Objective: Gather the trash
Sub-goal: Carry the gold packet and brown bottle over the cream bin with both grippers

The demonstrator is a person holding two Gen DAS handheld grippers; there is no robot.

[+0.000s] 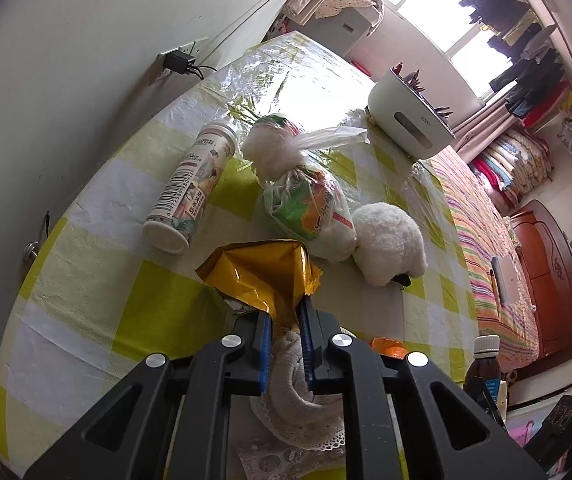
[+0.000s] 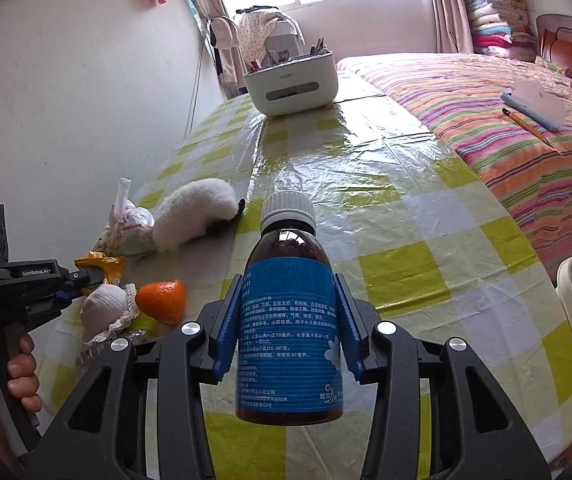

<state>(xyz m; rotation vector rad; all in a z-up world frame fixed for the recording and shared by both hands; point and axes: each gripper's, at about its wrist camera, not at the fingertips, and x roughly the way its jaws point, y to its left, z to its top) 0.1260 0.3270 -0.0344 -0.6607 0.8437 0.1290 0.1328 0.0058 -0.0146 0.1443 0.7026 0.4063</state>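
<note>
left gripper (image 1: pixel 286 316): jaws pinching the gold wrapper (image 1: pixel 262 276), near edge of the table (image 1: pixel 86 280).
right gripper (image 2: pixel 287 320): jaws clamped on the brown bottle (image 2: pixel 289 320), held above the table.
near the wrapper: orange peel (image 2: pixel 162 300), rolled cloth (image 2: pixel 106 308).

The right tool (image 2: pixel 287 330) clamps a brown medicine bottle (image 2: pixel 289 320) (blue label, white cap) above the checked bench (image 2: pixel 405 240). At left, the left tool (image 2: pixel 94 276), held by a hand (image 2: pixel 2 372), pinches a gold wrapper (image 2: pixel 104 264) beside an orange peel (image 2: pixel 162 300).
</note>
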